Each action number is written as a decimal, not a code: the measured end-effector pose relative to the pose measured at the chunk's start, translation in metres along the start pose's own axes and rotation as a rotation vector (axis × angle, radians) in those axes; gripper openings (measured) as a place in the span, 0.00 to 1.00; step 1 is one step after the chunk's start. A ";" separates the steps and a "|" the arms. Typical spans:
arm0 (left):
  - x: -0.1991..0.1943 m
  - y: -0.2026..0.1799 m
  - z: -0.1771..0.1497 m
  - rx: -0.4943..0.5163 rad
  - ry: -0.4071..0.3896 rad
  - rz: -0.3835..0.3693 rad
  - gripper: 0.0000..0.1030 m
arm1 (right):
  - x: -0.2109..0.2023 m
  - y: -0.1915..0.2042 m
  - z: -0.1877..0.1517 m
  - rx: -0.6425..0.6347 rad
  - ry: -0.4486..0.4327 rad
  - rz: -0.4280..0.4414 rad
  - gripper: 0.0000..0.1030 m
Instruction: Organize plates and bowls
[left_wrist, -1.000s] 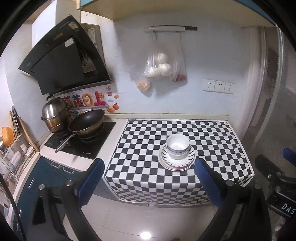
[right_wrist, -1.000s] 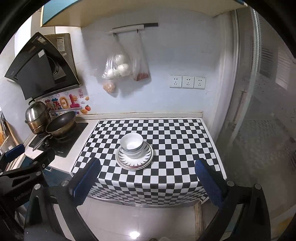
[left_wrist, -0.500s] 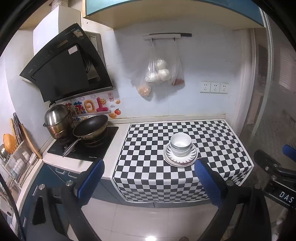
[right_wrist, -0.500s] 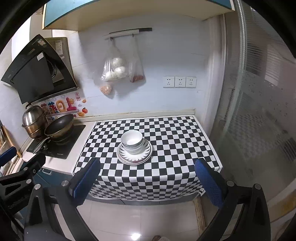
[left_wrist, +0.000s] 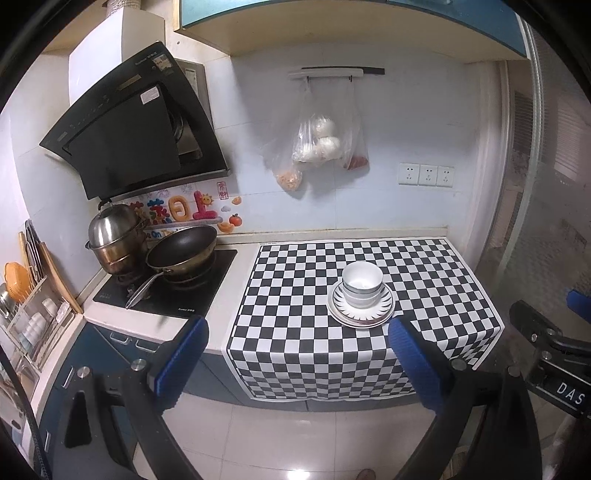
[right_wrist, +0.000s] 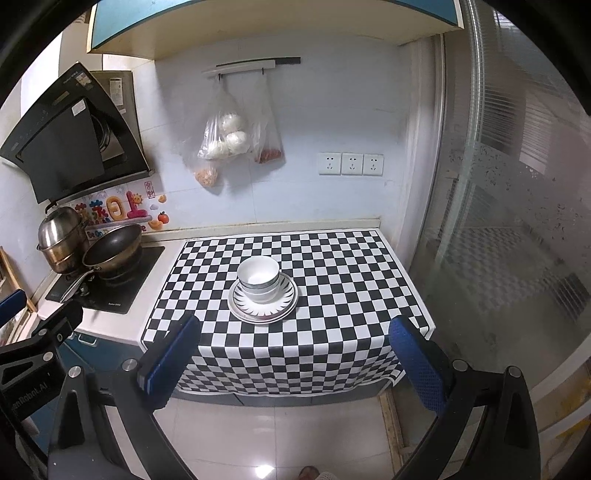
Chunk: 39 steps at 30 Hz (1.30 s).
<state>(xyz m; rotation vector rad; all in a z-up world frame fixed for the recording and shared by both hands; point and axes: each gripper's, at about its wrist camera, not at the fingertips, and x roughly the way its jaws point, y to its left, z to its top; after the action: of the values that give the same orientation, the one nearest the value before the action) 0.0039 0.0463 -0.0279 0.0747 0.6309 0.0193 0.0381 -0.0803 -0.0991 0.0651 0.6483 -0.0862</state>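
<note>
- Both tools gape wide and hold nothing: left tool (left_wrist: 295, 363), right tool (right_wrist: 291, 360), well short of the surface (right_wrist: 351, 332).
- Ahead, stacked bowls (right_wrist: 258, 277) sit on plates (right_wrist: 263, 306) mid-cloth; the stack looks roughly equally reachable by either.

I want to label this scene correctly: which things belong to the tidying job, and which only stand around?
Job: stacked white bowls; patterned white plates beneath.

Around: black frying pan; steel steamer pot; hanging plastic bags; checkered cloth.
</note>
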 end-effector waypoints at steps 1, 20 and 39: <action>-0.001 0.000 -0.001 -0.002 0.000 0.000 0.97 | 0.000 0.000 0.000 -0.002 0.000 -0.001 1.00; -0.001 0.000 -0.004 -0.007 -0.004 0.026 0.97 | -0.003 0.002 0.001 -0.018 -0.003 0.000 1.00; -0.003 -0.003 -0.008 -0.010 -0.005 0.033 0.97 | -0.002 -0.002 -0.001 -0.024 0.006 -0.006 1.00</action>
<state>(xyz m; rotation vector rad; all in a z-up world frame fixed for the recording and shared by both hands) -0.0030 0.0440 -0.0331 0.0757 0.6245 0.0543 0.0362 -0.0820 -0.0988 0.0400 0.6550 -0.0844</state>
